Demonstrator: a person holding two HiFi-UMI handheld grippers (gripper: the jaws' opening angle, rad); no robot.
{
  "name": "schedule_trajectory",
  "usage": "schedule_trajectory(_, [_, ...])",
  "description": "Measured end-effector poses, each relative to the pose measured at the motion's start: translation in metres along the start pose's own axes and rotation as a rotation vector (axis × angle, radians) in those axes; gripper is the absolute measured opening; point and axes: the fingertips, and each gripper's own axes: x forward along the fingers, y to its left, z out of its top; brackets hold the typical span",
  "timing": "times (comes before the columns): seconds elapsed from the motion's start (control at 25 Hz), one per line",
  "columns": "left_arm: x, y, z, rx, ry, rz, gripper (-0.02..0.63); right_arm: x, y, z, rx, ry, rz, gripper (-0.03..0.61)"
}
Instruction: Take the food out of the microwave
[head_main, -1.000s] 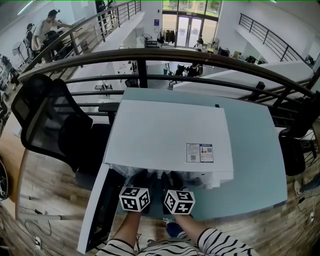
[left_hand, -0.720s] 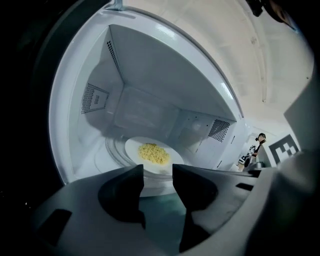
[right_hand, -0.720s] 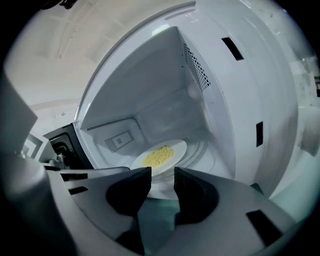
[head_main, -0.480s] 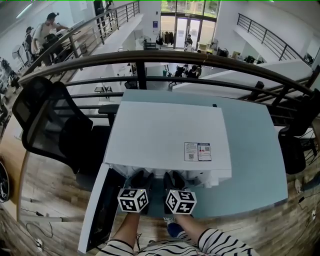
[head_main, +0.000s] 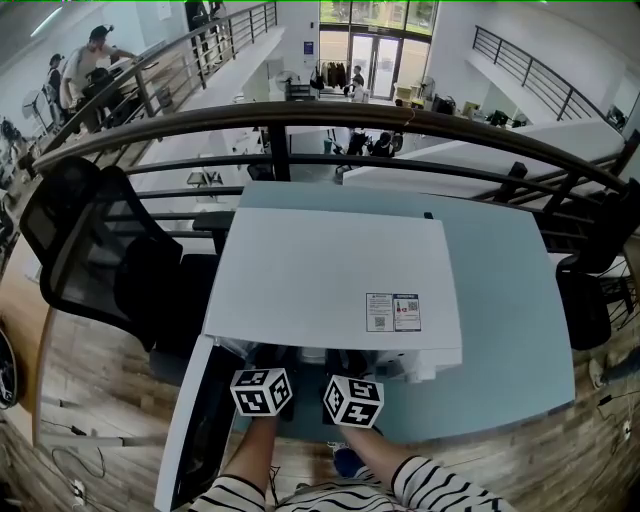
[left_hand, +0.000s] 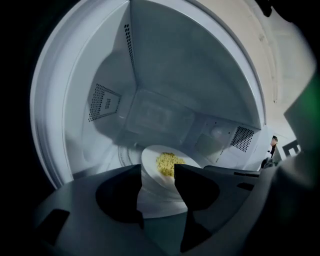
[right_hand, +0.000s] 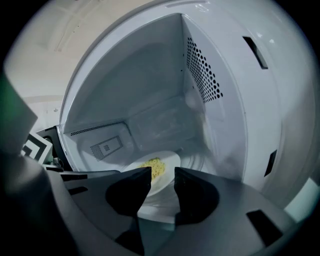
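Inside the open microwave (head_main: 330, 280), at the near edge of the bench (head_main: 510, 300), the white dish (left_hand: 159, 192) of yellow food (left_hand: 169, 163) sits mid-floor, dead ahead of both grippers. Now the left gripper (left_hand: 157, 170) faces it from the left side, jaws just opening wider, the dish wall showing in the gap with no pad pressing on it. Over on the other side the right gripper (right_hand: 162, 172) has jaws just narrowing yet apart and empty, with the dish a touch left of its line, beyond the tips. The left one looks nearer, so first contact is likely there.

Left tongs (head_main: 268, 366) and right tongs (head_main: 342, 370) seemingly inside microwave (head_main: 330, 280).
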Motion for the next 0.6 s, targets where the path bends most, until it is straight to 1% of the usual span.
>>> schedule_trajectory(0.16, [0.0054, 0.0013, -0.0011, -0.004, 0.0, 0.0, 0.19, 0.0056, -0.0072, -0.0047, 0.021, 0.02, -0.024, 0.141])
schedule_trajectory(0.36, [0.0083, -0.004, 0.0012, -0.015, -0.007, -0.029, 0.19, 0.0093, -0.0032, -0.0027, 0.037, 0.023, 0.01, 0.14])
schedule_trajectory(0.6, [0.0032, -0.007, -0.001, -0.055, -0.009, -0.044, 0.19, 0.003, -0.0037, -0.0049, 0.088, 0.031, 0.032, 0.14])
